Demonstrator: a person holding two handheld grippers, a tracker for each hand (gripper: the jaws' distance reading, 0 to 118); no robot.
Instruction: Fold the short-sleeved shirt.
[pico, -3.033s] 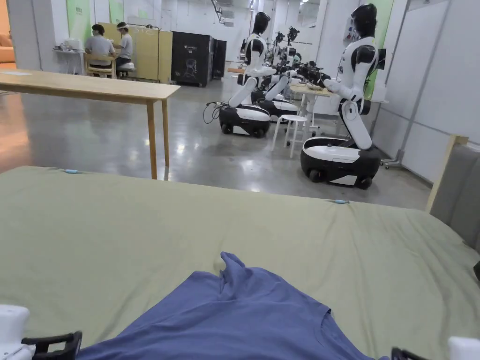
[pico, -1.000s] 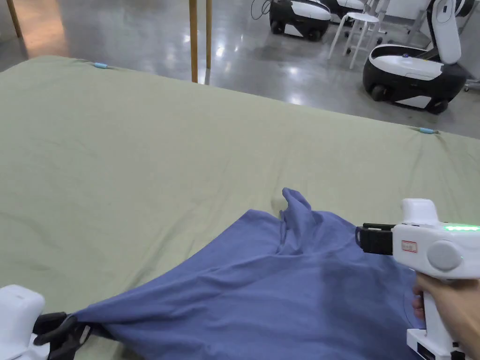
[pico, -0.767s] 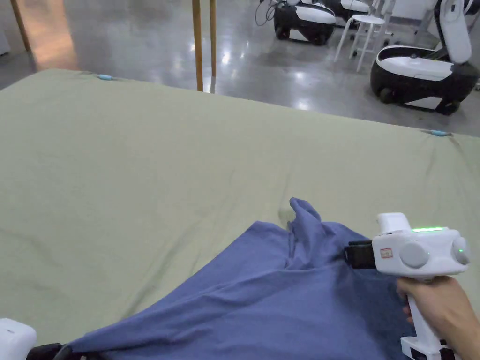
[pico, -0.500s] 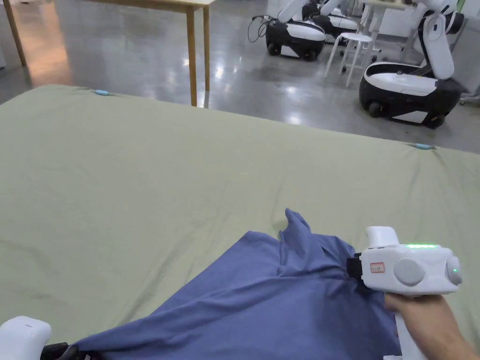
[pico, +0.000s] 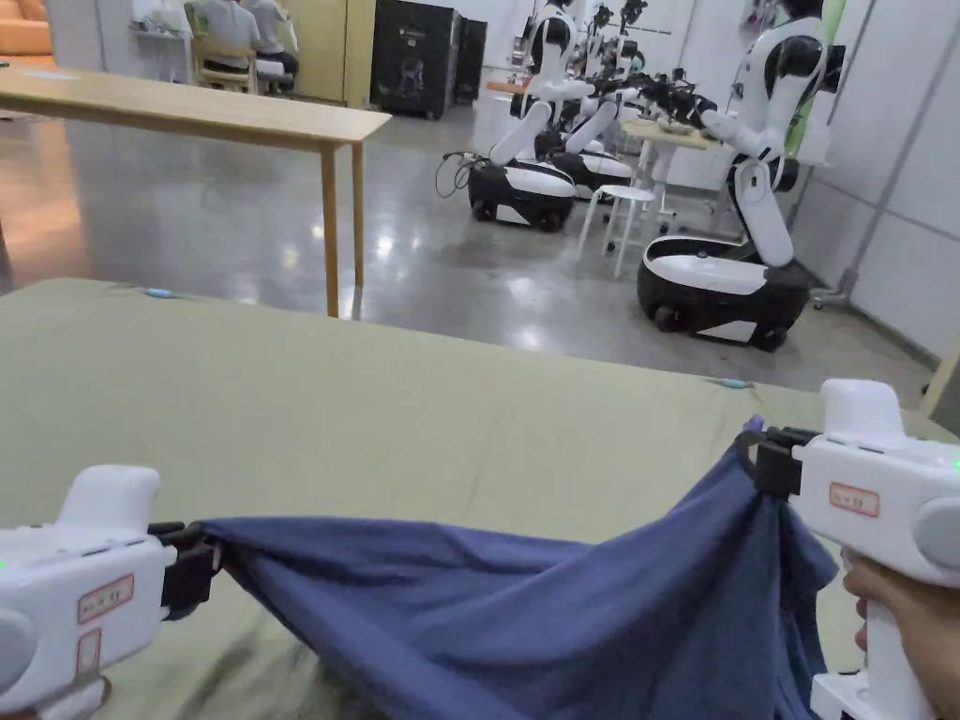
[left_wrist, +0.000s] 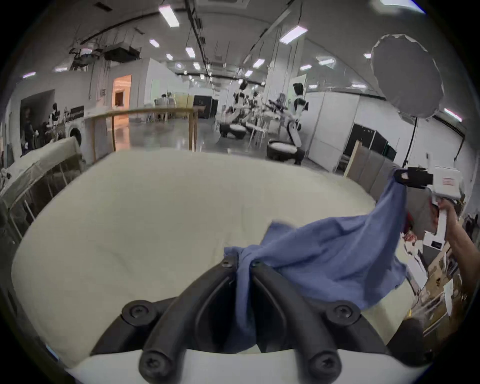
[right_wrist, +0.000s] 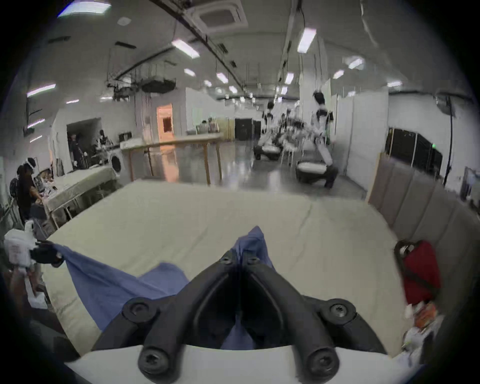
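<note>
Room: big workshop hall w/ shiny grey floor (pico: 234, 216), ceiling strip lights, white partition walls.
Bed: wide, covered w/ pale green sheet (pico: 375, 412); grey padded headboard (right_wrist: 415, 197) on its right side.
Shirt: blue short-sleeved shirt (pico: 562, 619) lifted off the sheet, hanging slack btwn the two claws; upper edge sags in the middle, lower part blurred near the head view's bottom edge. Can't tell if any of it touches the bed.
Left claw: left claw (left_wrist: 242, 263) low at the left, jaws pressed together on a bunched bit of shirt edge; cloth runs down btwn the jaws in the left gripper view. Also at left in head view (pico: 202, 562), white body behind it.
Right claw: right claw (right_wrist: 241, 258) higher up at the right, jaws closed tight, pinching a fold of shirt that pokes out past the tips. In head view (pico: 759, 455) cloth drapes down from it.
Right hand: hand (pico: 905, 609) wrapped round the white grip under the right claw.
Background: long wooden table (pico: 206, 117) on the floor beyond the bed; several white-and-black robots (pico: 750, 216) on wheeled bases; white stool (pico: 614, 220) among them; people seated far back (pico: 239, 28).
Beside headboard: red bag (right_wrist: 420, 272) at the right edge of the bed, seen from the right gripper view.
</note>
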